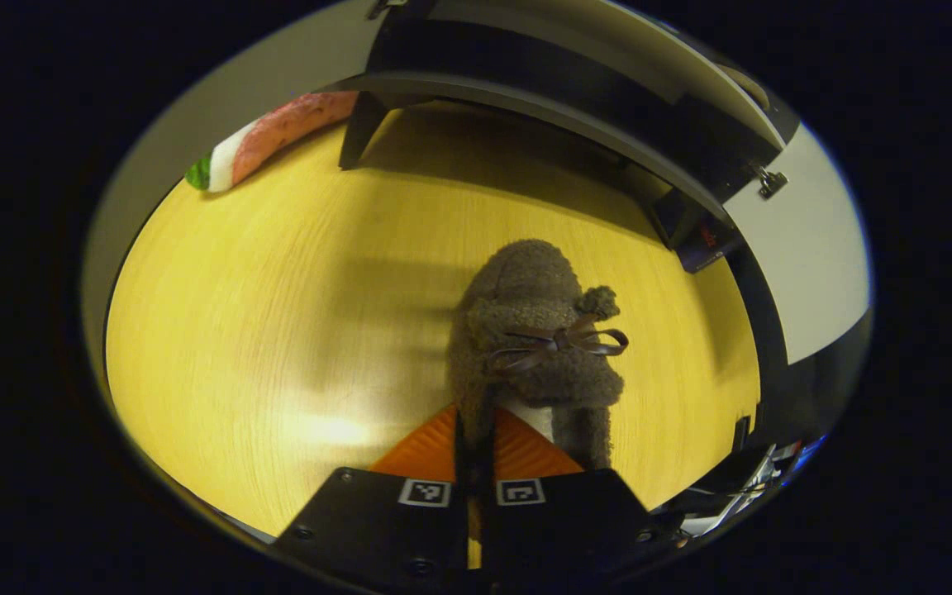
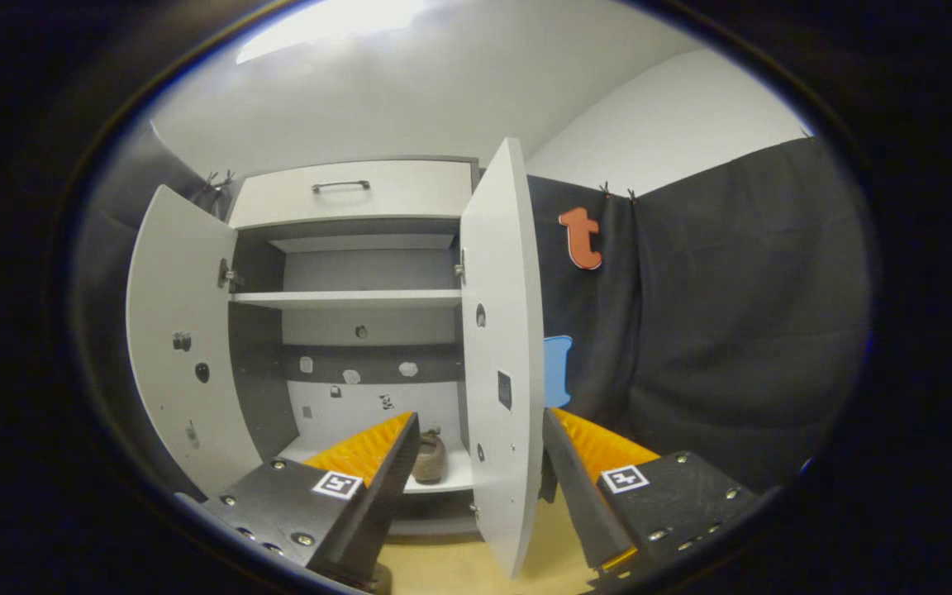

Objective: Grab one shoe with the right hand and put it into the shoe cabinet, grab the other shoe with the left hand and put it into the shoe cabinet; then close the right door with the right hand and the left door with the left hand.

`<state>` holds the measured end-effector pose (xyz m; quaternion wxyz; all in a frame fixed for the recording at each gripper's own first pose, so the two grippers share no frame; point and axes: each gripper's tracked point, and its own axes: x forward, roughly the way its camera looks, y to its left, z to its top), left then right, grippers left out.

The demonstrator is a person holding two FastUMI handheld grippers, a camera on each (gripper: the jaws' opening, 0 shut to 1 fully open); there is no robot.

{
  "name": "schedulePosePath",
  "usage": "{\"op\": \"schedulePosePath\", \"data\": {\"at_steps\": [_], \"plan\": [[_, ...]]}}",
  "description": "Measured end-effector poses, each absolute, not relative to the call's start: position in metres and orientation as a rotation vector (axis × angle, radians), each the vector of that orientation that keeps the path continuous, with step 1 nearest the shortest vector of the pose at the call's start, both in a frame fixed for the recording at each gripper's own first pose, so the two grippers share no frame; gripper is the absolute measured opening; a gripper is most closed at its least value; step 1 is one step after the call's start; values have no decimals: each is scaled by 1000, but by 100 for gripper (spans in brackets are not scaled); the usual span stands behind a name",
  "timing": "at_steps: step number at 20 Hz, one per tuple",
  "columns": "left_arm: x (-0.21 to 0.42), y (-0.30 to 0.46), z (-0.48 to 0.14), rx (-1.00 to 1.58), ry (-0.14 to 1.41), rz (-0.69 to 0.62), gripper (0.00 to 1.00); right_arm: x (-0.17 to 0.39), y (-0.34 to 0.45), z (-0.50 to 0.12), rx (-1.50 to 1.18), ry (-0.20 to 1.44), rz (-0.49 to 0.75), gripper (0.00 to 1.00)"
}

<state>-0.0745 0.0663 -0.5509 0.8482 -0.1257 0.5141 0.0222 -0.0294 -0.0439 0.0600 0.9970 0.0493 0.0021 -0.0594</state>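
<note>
In the left gripper view the left gripper has its two fingers drawn almost together on the heel edge of a fuzzy brown shoe, which points toward 12 o'clock over the yellow wooden floor. A thin ribbon bow lies across the shoe's top. The shoe cabinet's dark base curves across at 12 to 2 o'clock, well apart from the shoe.

In the right gripper view the right gripper is spread wide and holds nothing; the edge of the right door stands between its fingers. The cabinet is open, the left door swung out at 9 o'clock. The other shoe sits on the bottom shelf, just past the left finger
</note>
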Motion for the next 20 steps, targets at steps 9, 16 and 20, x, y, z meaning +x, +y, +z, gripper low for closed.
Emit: {"op": "schedulePosePath", "data": {"at_steps": [9,16,20], "plan": [[-65,50,-529,-213,1044,-31,1,-34,-51,58,102,10,-120,85],[-49,39,-494,-232,969,-56,1,-32,-47,52,106,14,-72,85],[-43,54,-457,-271,901,-43,1,-26,-31,47,107,21,-25,90]]}}
